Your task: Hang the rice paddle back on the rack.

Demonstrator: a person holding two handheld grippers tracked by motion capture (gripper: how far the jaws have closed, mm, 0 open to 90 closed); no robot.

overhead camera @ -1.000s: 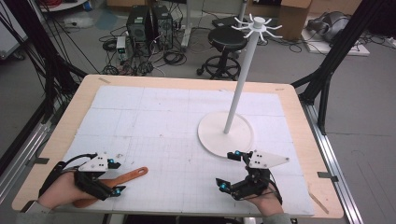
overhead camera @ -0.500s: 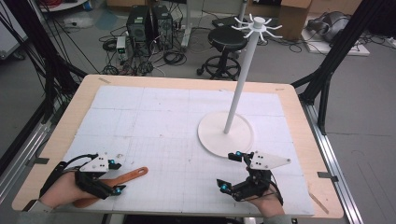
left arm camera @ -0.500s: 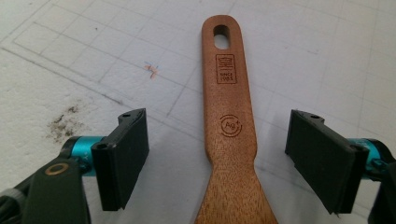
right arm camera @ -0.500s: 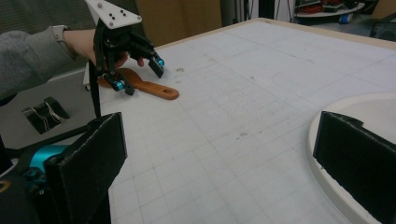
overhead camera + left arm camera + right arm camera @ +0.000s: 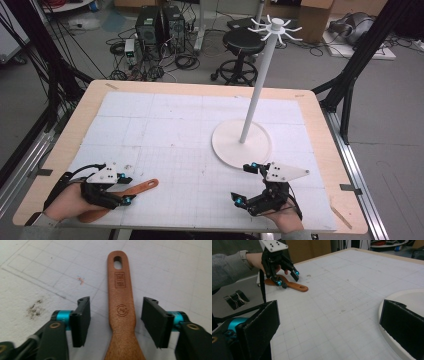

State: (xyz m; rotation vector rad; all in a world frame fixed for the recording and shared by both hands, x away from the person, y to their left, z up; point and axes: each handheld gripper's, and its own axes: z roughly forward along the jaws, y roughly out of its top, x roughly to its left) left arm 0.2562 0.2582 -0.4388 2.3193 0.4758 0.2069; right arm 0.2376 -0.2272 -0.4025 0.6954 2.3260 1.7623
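Observation:
A brown wooden spatula (image 5: 144, 187) lies flat near the table's front left corner. Its handle (image 5: 122, 312) ends in a hanging hole that points away from the hand. My left gripper (image 5: 127, 189) is open, with one jaw on each side of the handle (image 5: 298, 287) and a gap on both sides. A white hook stand (image 5: 256, 87) rises from a round base (image 5: 231, 146) right of centre. My right gripper (image 5: 245, 183) hovers open and holds nothing, just in front of that base (image 5: 404, 298).
A white gridded mat (image 5: 175, 130) covers the wooden table (image 5: 320, 115). The stand's top has several short hooks (image 5: 275, 27). Beyond the far edge are a stool (image 5: 242, 42), computer boxes and cables on the floor.

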